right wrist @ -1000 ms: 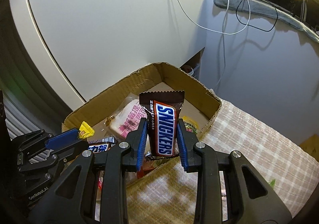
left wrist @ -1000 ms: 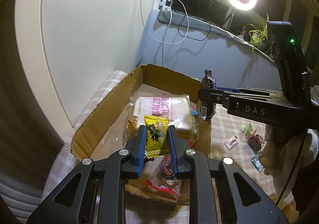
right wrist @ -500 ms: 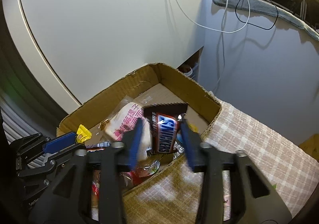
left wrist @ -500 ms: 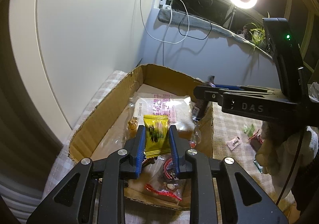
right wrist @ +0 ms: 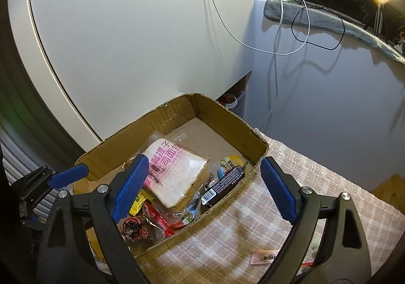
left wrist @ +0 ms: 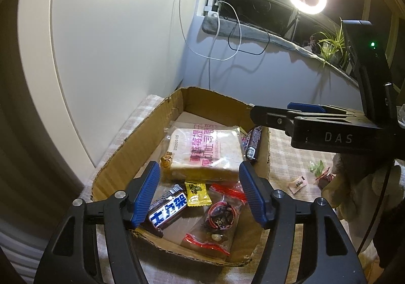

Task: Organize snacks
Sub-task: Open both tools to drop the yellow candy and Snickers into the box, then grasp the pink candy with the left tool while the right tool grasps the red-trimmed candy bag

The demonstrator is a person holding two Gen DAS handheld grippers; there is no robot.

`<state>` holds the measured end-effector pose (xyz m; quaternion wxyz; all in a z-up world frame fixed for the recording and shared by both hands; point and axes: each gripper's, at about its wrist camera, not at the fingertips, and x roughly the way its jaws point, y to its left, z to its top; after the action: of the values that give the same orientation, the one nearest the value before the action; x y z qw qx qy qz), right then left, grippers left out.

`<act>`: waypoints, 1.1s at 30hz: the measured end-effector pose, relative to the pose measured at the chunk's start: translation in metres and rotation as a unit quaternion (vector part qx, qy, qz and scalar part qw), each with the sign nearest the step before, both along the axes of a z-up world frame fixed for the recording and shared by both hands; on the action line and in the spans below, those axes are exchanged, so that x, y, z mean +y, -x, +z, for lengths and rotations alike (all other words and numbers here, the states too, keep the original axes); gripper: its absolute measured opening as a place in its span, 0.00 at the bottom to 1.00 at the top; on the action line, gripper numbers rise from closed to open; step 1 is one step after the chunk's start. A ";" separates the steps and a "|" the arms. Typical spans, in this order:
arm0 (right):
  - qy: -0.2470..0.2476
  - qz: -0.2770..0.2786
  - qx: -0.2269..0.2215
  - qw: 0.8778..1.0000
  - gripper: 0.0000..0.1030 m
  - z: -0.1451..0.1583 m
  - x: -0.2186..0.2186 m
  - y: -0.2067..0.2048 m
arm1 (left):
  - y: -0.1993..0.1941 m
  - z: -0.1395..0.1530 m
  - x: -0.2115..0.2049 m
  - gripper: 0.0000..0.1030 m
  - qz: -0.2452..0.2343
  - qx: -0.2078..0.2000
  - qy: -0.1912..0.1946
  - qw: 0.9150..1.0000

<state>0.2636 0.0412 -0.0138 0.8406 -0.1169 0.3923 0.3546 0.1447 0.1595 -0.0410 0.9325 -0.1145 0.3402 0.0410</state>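
Now snacks (left wrist: 202, 152) inside box rim (left wrist: 131, 137)

The left gripper (left wrist: 200, 193) points downward at a slant, its blue-padded jaws opening and standing well apart with nothing clamped between them. The right gripper (right wrist: 202, 188) tilts down in the same way, jaws also opening and spread wide, pads pressing on nothing. In the left wrist view the right gripper reaches in from the right edge, side on, held by a light gloved hand (left wrist: 354, 182).
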 end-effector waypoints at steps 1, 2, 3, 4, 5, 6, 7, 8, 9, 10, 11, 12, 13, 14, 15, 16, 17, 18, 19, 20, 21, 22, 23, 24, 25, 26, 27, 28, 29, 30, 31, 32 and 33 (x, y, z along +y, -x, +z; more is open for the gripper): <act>0.000 -0.001 0.000 1.000 0.89 0.000 -0.001 0.000 | 0.000 0.001 0.000 0.63 0.000 -0.001 0.000 1.000; 0.000 -0.001 0.000 1.000 0.89 0.001 -0.002 0.000 | 0.001 0.001 -0.001 0.63 0.000 -0.001 0.000 1.000; 0.000 -0.002 0.000 1.000 0.89 0.002 -0.003 0.001 | 0.001 0.002 -0.002 0.63 -0.001 -0.002 0.001 1.000; -0.001 -0.003 -0.001 1.000 0.89 0.002 -0.004 0.002 | 0.001 0.002 -0.003 0.63 -0.002 -0.002 0.000 1.000; -0.001 -0.003 -0.001 1.000 0.89 0.003 -0.005 0.002 | 0.002 0.003 -0.004 0.63 -0.003 -0.003 -0.001 1.000; -0.002 -0.004 -0.002 1.000 0.89 0.005 -0.008 0.003 | 0.003 0.003 -0.005 0.63 -0.004 -0.003 -0.001 1.000; -0.003 -0.004 -0.001 1.000 0.89 0.006 -0.010 0.004 | 0.003 0.004 -0.006 0.63 -0.005 -0.005 -0.001 1.000; -0.004 -0.005 -0.002 1.000 0.89 0.007 -0.012 0.005 | 0.004 0.005 -0.008 0.63 -0.007 -0.005 -0.002 1.000; -0.005 -0.006 -0.002 1.000 0.89 0.009 -0.015 0.006 | 0.004 0.006 -0.010 0.63 -0.009 -0.006 -0.003 1.000; -0.006 -0.007 -0.003 1.000 0.89 0.011 -0.018 0.007 | 0.005 0.007 -0.011 0.63 -0.010 -0.007 -0.003 1.000; -0.006 -0.008 -0.004 1.000 0.89 0.012 -0.020 0.008 | 0.006 0.008 -0.013 0.63 -0.012 -0.008 -0.003 1.000; -0.007 -0.010 -0.004 1.000 0.89 0.013 -0.025 0.009 | 0.007 0.008 -0.014 0.63 -0.012 -0.009 -0.003 1.000; -0.007 -0.012 -0.005 1.000 0.89 0.015 -0.029 0.010 | 0.007 0.009 -0.015 0.63 -0.013 -0.010 -0.003 1.000; -0.008 -0.012 -0.005 1.000 0.89 0.016 -0.033 0.011 | 0.007 0.010 -0.017 0.63 -0.014 -0.011 -0.002 1.000; -0.008 -0.013 -0.006 1.000 0.89 0.018 -0.037 0.012 | 0.008 0.011 -0.018 0.63 -0.014 -0.012 -0.002 1.000; -0.009 -0.016 -0.008 1.000 0.89 0.020 -0.044 0.014 | 0.009 0.011 -0.019 0.63 -0.015 -0.012 -0.002 1.000; -0.010 -0.019 -0.010 1.000 0.89 0.022 -0.050 0.015 | 0.009 0.012 -0.021 0.63 -0.017 -0.013 -0.001 1.000; -0.011 -0.022 -0.011 1.000 0.89 0.024 -0.055 0.015 | 0.010 0.013 -0.024 0.63 -0.020 -0.015 0.000 1.000; -0.013 -0.026 -0.013 0.999 0.89 0.027 -0.062 0.016 | 0.010 0.013 -0.026 0.63 -0.023 -0.015 0.001 1.000; -0.014 -0.029 -0.015 0.999 0.89 0.029 -0.069 0.017 | 0.010 0.013 -0.030 0.63 -0.028 -0.015 0.002 0.999; -0.014 -0.033 -0.017 0.999 0.89 0.031 -0.075 0.017 | 0.010 0.014 -0.033 0.63 -0.032 -0.015 0.004 0.999; -0.015 -0.038 -0.020 0.999 0.89 0.034 -0.083 0.018 | 0.010 0.014 -0.037 0.63 -0.037 -0.017 0.005 0.999; -0.015 -0.043 -0.022 0.999 0.89 0.036 -0.090 0.018 | 0.010 0.015 -0.042 0.63 -0.043 -0.018 0.006 0.999; -0.015 -0.047 -0.024 0.998 0.89 0.038 -0.098 0.019 | 0.010 0.015 -0.046 0.63 -0.048 -0.019 0.005 0.999; -0.015 -0.051 -0.025 0.998 0.89 0.039 -0.105 0.019 | 0.009 0.015 -0.050 0.63 -0.053 -0.019 0.006 0.998; -0.015 -0.058 -0.025 0.998 0.89 0.040 -0.116 0.020 | 0.009 0.015 -0.054 0.63 -0.059 -0.019 0.007 0.998; -0.014 -0.062 -0.024 0.998 0.89 0.040 -0.124 0.020 | 0.008 0.014 -0.057 0.63 -0.063 -0.018 0.007 0.998; -0.012 -0.069 -0.021 0.997 0.89 0.039 -0.134 0.020 | 0.007 0.014 -0.062 0.62 -0.068 -0.017 0.008 0.997; -0.010 -0.074 -0.019 0.997 0.89 0.038 -0.142 0.020 | 0.006 0.013 -0.067 0.62 -0.074 -0.016 0.009 0.997; -0.008 -0.079 -0.017 0.997 0.89 0.036 -0.149 0.020 | 0.005 0.012 -0.072 0.62 -0.079 -0.014 0.009 0.997; -0.005 -0.084 -0.014 0.996 0.89 0.035 -0.156 0.020 | 0.005 0.012 -0.077 0.62 -0.084 -0.013 0.008 0.996; -0.002 -0.089 -0.009 0.996 0.89 0.031 -0.164 0.019 | 0.004 0.011 -0.083 0.61 -0.089 -0.011 0.008 0.996; 0.000 -0.095 -0.004 0.995 0.89 0.028 -0.173 0.019 | 0.003 0.010 -0.088 0.59 -0.096 -0.008 0.008 0.995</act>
<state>0.2446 -0.1316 0.0141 0.8722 -0.0805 0.3980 0.2726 0.1420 0.0718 -0.0314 0.9339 -0.0886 0.3424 -0.0526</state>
